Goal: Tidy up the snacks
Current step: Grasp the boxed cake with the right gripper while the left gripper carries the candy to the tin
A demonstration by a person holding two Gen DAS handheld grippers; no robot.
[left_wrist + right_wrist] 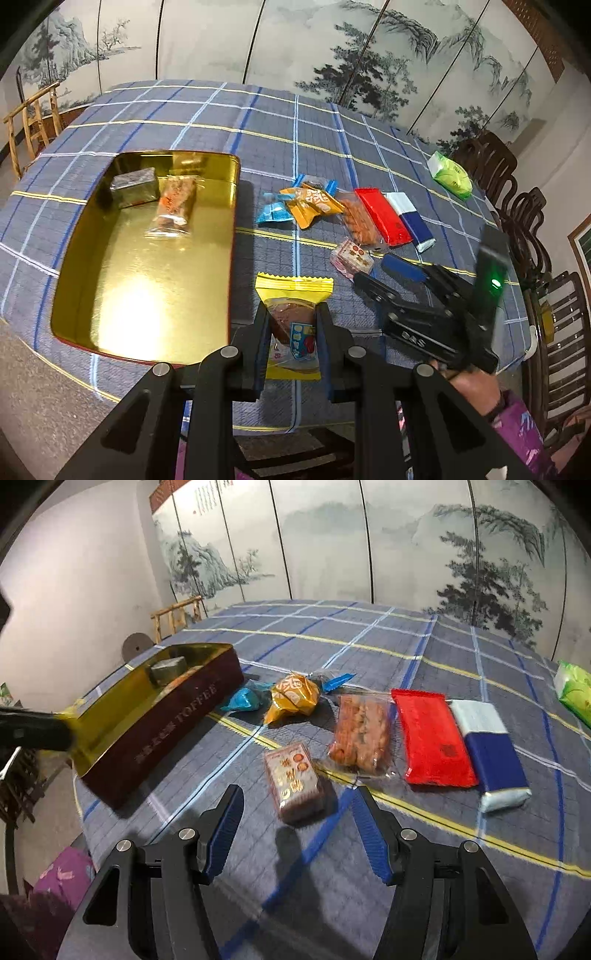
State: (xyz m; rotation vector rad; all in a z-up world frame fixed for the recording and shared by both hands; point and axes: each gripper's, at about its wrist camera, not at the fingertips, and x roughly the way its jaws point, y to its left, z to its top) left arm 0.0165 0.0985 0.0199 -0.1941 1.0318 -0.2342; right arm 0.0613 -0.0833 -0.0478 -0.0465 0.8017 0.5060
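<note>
Fingers of the left gripper [291, 325] were clamped on a yellow packet [293, 314], held just off the near right corner of the gold tin [147, 288]. Right gripper [297, 825] hung wide open and empty, low over the checked counter [369, 635], with a small pink pack [293, 781] lying just ahead between its fingers. Beyond that sat a row: clear biscuit bag [360, 733], red bar [432, 736] and blue-and-white bar [487, 744], side by side and touching. Further on, an orange candy [293, 698] and a blue candy [242, 700] lay beside the tin's dark red wall. Inside the tin, at its far end, rested a grey block [135, 186] and an orange-printed bag [175, 206]. Far right lay a green pack [450, 174].
</note>
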